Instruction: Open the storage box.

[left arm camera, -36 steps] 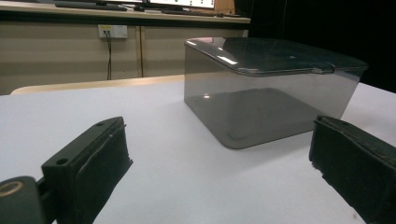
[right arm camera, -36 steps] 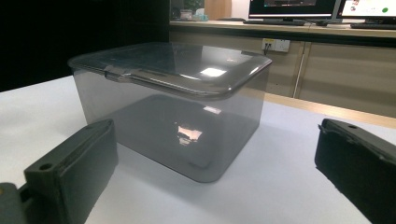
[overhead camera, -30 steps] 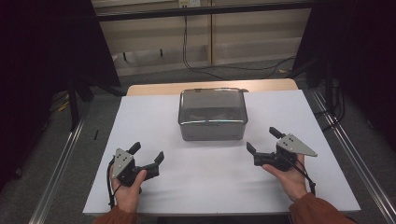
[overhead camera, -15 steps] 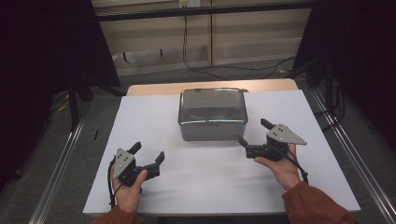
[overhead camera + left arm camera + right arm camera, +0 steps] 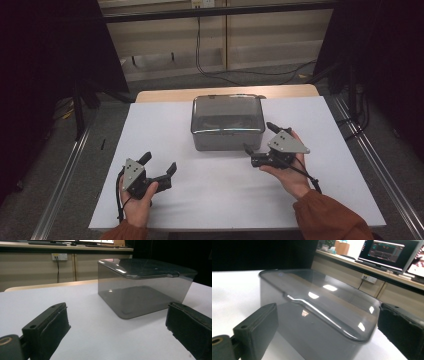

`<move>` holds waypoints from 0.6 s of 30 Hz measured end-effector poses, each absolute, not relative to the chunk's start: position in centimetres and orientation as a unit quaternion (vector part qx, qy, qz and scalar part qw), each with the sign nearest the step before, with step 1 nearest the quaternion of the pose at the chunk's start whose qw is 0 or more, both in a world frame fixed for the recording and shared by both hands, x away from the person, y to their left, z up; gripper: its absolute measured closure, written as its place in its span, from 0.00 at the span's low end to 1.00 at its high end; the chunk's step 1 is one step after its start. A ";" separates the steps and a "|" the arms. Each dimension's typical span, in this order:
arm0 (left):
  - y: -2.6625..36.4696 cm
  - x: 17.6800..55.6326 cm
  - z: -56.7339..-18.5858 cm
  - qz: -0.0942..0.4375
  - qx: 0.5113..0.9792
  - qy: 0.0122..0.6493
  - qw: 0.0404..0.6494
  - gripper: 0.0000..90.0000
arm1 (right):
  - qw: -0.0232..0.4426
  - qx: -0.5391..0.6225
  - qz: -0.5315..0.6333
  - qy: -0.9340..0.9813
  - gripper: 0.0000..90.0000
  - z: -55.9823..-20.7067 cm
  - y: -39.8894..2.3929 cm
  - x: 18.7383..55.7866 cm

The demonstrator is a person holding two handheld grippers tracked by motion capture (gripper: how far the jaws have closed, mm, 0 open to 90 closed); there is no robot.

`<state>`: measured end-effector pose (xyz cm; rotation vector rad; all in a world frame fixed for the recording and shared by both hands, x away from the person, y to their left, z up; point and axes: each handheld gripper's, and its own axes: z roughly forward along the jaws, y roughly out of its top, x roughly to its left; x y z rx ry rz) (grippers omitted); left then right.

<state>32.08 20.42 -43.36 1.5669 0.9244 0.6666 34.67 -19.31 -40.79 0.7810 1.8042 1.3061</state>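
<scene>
Nearest the table's front edge, the left gripper [image 5: 160, 172] rests low on the white table [image 5: 210, 200] with its jaws spread wide and nothing between them, well apart from the box. Farther in, the right gripper [image 5: 260, 137] hovers just beside the near right corner of the smoky translucent box [image 5: 227, 125] — jaws released too, framing that corner in the right gripper view. The box sits at the middle of the table towards its far edge, lid [image 5: 317, 298] closed. It looks like stiff, light plastic (glossy, so likely slippery); the lid's protruding rim seems the best place to grip. Contents are hard to tell — dark shapes show dimly through the lid
</scene>
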 end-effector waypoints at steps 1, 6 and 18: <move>20.4 32.1 -43.4 0.284 0.668 0.393 0.565 0.05 | 0.385 0.299 0.503 0.714 0.04 -40.9 -18.8 34.7; 20.4 32.1 -43.4 0.286 0.671 0.391 0.562 0.05 | 0.415 0.262 0.481 0.726 0.05 -40.8 -18.0 35.0; 20.5 32.2 -43.4 0.284 0.677 0.389 0.556 0.04 | 0.480 0.155 0.396 0.767 0.15 -41.1 -14.8 35.9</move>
